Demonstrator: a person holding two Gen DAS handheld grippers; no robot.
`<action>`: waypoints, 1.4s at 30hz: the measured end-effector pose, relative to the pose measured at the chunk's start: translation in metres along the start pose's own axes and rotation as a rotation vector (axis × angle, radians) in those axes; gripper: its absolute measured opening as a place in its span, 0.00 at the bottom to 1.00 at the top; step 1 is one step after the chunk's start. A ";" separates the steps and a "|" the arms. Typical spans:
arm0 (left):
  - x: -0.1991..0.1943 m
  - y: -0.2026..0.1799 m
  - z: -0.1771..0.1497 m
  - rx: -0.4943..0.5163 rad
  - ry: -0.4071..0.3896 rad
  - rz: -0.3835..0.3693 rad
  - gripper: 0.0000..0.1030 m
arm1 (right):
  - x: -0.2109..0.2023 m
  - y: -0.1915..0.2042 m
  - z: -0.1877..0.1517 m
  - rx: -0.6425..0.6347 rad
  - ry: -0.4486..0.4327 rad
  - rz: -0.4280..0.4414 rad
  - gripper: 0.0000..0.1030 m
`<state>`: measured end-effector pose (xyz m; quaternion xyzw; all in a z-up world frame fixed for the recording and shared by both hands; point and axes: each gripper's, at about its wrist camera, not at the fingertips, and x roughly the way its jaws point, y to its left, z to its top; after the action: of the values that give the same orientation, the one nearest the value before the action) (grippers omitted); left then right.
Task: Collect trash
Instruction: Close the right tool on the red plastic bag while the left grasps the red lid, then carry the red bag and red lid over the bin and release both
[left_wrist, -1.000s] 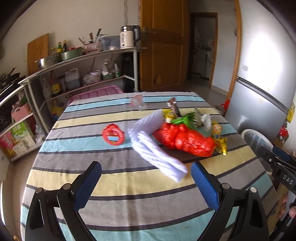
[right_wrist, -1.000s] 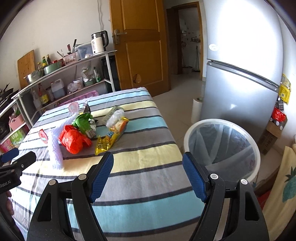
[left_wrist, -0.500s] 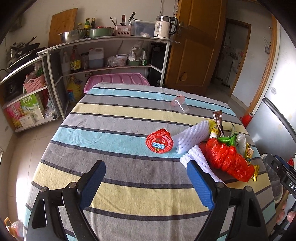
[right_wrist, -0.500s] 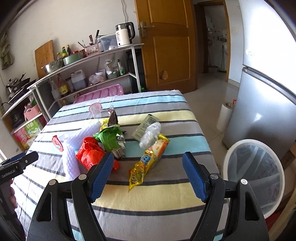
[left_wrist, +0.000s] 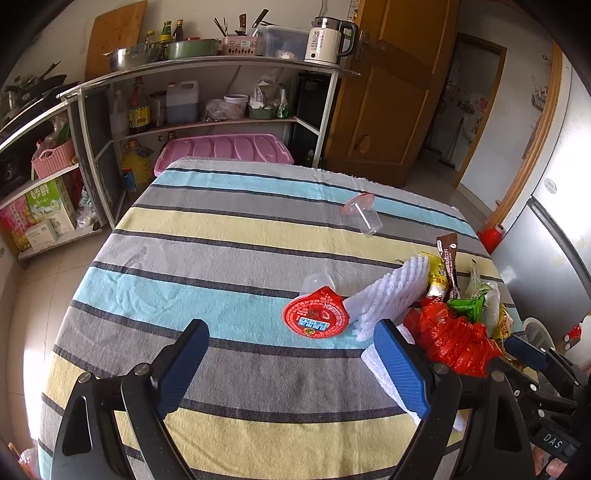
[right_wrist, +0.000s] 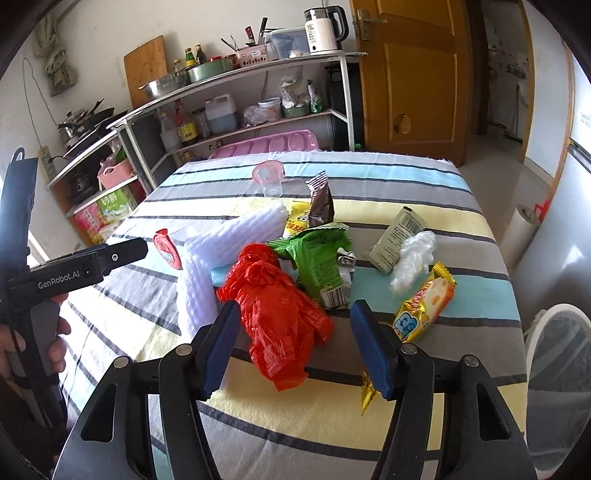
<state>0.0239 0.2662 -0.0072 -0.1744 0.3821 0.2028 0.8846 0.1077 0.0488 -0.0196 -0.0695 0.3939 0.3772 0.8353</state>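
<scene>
Right wrist: red bag between wrappers, foam net.

Right gripper over the striped tablecloth, jaws just narrowing, red plastic bag between them, pads not touching it. Green wrapper beside the bag. White bin at table's right edge.
</scene>
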 end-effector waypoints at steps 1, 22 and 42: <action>0.003 0.000 0.002 -0.006 0.011 -0.002 0.88 | 0.001 0.001 0.000 -0.004 0.006 0.010 0.57; 0.044 -0.012 0.006 0.037 0.073 -0.034 0.46 | 0.011 0.013 -0.003 -0.049 0.040 0.030 0.30; -0.014 -0.015 -0.002 0.062 -0.033 -0.048 0.44 | -0.021 0.012 -0.012 -0.022 -0.030 0.064 0.21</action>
<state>0.0215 0.2498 0.0041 -0.1525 0.3695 0.1724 0.9003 0.0836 0.0403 -0.0109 -0.0605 0.3792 0.4091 0.8278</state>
